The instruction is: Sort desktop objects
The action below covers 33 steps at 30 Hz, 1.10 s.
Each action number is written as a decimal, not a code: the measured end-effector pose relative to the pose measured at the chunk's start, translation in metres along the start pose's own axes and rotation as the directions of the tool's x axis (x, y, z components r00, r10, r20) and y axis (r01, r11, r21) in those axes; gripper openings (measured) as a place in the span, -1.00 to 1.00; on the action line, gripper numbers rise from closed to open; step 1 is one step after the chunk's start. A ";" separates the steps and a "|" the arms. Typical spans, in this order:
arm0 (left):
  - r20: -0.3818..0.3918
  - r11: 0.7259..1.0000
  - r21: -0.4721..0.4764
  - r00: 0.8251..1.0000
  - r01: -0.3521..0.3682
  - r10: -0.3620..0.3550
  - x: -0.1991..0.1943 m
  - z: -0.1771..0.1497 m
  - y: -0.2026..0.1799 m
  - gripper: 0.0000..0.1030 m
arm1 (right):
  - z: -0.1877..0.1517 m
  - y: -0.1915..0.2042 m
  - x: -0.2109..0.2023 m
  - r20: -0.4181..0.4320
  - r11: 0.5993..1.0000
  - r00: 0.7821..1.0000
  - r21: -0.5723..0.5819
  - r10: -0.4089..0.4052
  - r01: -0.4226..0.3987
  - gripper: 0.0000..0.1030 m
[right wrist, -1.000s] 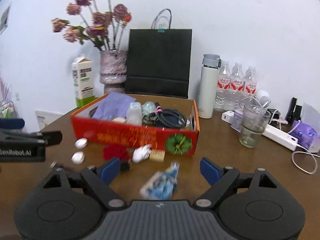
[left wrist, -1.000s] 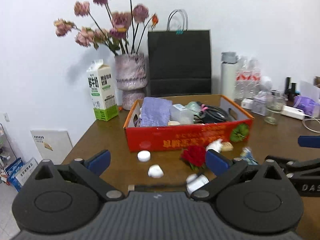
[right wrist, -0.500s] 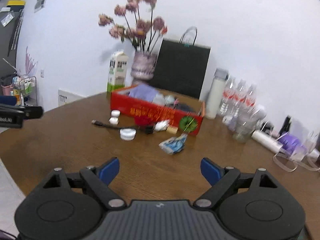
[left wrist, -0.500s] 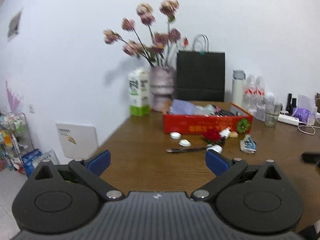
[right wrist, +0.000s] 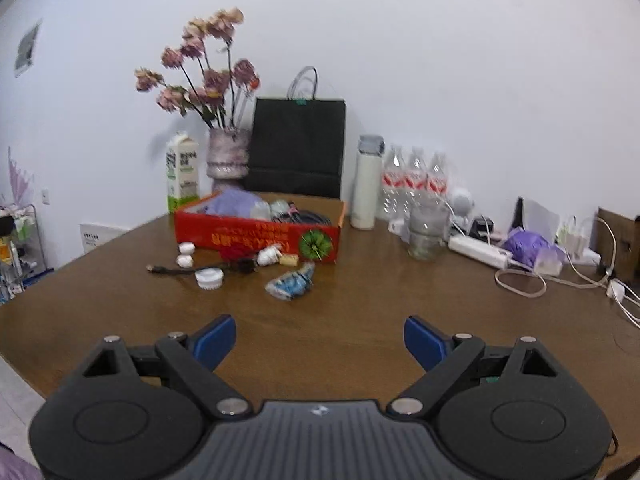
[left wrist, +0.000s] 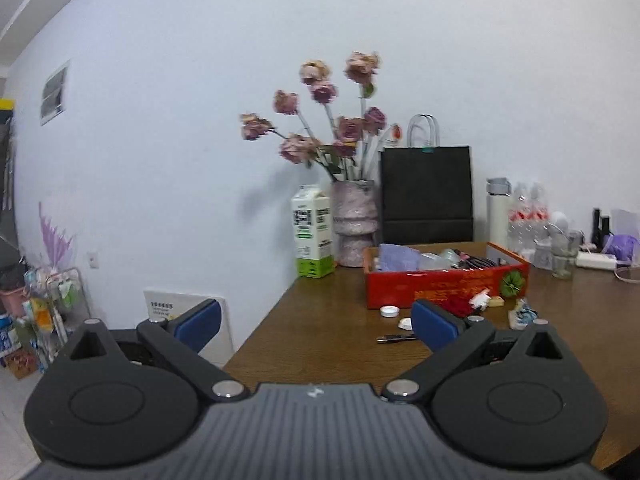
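Note:
A red cardboard box [right wrist: 256, 236] [left wrist: 444, 286] sits on the brown table, holding a purple cloth, cables and small items. In front of it lie white caps [right wrist: 185, 248], a white lid [right wrist: 209, 279], a red rose [right wrist: 236, 253], a black cable [right wrist: 172, 270], a small white bottle [right wrist: 269, 255] and a blue-white packet [right wrist: 291, 283]. My right gripper [right wrist: 319, 338] is open and empty, well back from them above the table. My left gripper [left wrist: 316, 322] is open and empty, off the table's left front edge.
Behind the box stand a milk carton [right wrist: 182, 170], a vase of dried flowers [right wrist: 226, 158], a black paper bag [right wrist: 298, 146], a white flask [right wrist: 367, 194] and water bottles [right wrist: 414, 180]. A glass [right wrist: 426, 232], power strip [right wrist: 478, 250] and cables lie at right.
Both grippers have pulled far back from the box and objects; the left has also swung out past the table's left edge. Both stay open and empty.

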<state>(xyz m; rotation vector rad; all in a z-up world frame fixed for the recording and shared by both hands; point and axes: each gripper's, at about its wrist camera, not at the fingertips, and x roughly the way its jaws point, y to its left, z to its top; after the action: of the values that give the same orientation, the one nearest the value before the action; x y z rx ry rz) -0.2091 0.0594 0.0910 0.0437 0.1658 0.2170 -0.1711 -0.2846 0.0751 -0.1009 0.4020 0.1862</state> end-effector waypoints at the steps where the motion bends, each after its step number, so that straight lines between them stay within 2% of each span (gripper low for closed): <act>1: -0.010 1.000 -0.014 1.000 -0.003 0.003 0.001 -0.001 0.005 1.00 | -0.001 -0.001 -0.001 -0.003 1.000 1.000 -0.003 -0.006 0.006 0.77; 5: -0.031 0.999 -0.023 0.999 -0.044 0.043 0.000 -0.004 0.023 1.00 | 0.000 -0.006 -0.006 0.004 1.000 1.000 -0.003 -0.004 0.004 0.77; 9: -0.076 0.995 -0.086 0.996 -0.048 0.041 0.001 -0.013 0.040 1.00 | -0.001 -0.007 -0.011 0.007 1.000 1.000 -0.001 -0.008 0.008 0.77; 12: -0.119 0.997 -0.049 0.991 -0.064 0.058 0.006 -0.016 0.037 1.00 | -0.004 -0.004 -0.014 0.010 1.000 1.000 -0.013 0.003 -0.003 0.77; 15: -0.146 1.000 -0.012 0.989 -0.019 0.017 0.011 -0.021 0.026 1.00 | -0.005 -0.001 -0.015 0.011 0.999 1.000 -0.047 -0.003 0.003 0.77; 18: -0.192 1.000 0.011 0.981 0.001 0.001 0.021 -0.026 0.014 1.00 | -0.007 -0.008 -0.016 0.021 1.000 1.000 -0.031 0.002 -0.002 0.77; 21: -0.213 1.000 0.011 0.977 0.024 -0.022 0.031 -0.028 0.003 1.00 | -0.006 -0.018 -0.014 0.054 0.999 0.999 0.038 -0.005 0.003 0.77; 24: -0.232 0.997 0.000 0.970 0.073 -0.071 0.046 -0.026 -0.010 1.00 | -0.008 -0.027 -0.001 0.060 0.992 0.998 0.118 0.027 -0.034 0.77; 26: -0.251 0.994 0.006 0.963 0.105 -0.100 0.060 -0.024 -0.022 1.00 | -0.009 -0.028 0.015 0.035 0.990 0.999 0.138 0.028 -0.032 0.77; 30: -0.275 0.985 0.048 0.950 0.166 -0.147 0.091 -0.021 -0.045 1.00 | -0.011 -0.018 0.055 -0.034 0.994 0.998 0.103 0.048 -0.044 0.77; 33: -0.293 0.979 0.041 0.939 0.200 -0.180 0.119 -0.016 -0.056 1.00 | -0.008 -0.003 0.085 -0.070 0.992 0.993 0.085 0.095 -0.089 0.75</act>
<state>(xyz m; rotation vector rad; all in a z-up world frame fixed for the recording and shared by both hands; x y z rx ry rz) -0.0850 0.0310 0.0530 0.0653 0.4671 0.0227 -0.0963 -0.2753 0.0344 -0.0083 0.4883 0.2574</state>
